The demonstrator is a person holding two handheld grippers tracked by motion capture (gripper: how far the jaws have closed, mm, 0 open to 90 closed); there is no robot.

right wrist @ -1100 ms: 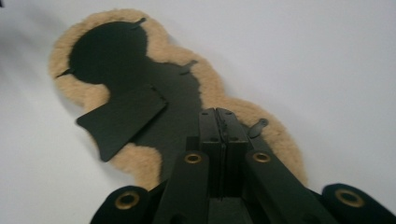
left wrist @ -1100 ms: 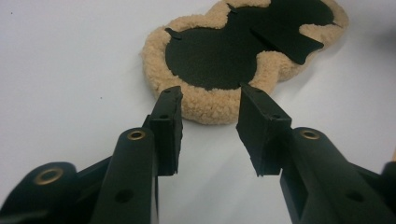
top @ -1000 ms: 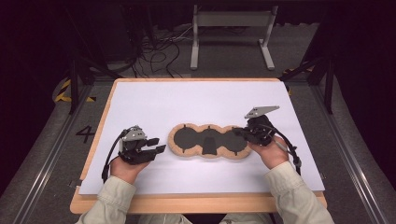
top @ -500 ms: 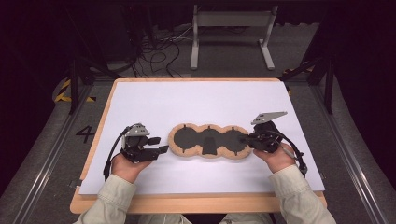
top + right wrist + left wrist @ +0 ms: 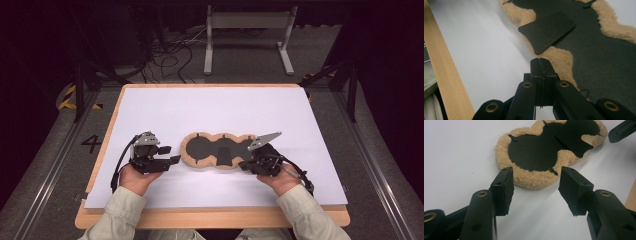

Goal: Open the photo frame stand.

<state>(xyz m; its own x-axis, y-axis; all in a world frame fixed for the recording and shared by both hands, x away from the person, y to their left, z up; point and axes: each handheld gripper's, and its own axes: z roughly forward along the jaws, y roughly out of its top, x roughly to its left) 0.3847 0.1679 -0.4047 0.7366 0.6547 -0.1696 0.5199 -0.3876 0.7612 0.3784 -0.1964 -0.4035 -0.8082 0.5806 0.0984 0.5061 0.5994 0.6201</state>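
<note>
I have my right tool [image 5: 246, 165] closed on the fleece pad's [image 5: 218, 150] edge (it seems pinched), the left tool [image 5: 172, 161] open beside it, so lifting is not yet begun.

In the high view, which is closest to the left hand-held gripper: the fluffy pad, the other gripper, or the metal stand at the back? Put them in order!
From the left hand-held gripper:
1. Fluffy pad, just beside it toward the table's middle.
2. Right hand-held gripper, at the pad's other end.
3. Metal stand, on the floor beyond the table's far edge.
</note>
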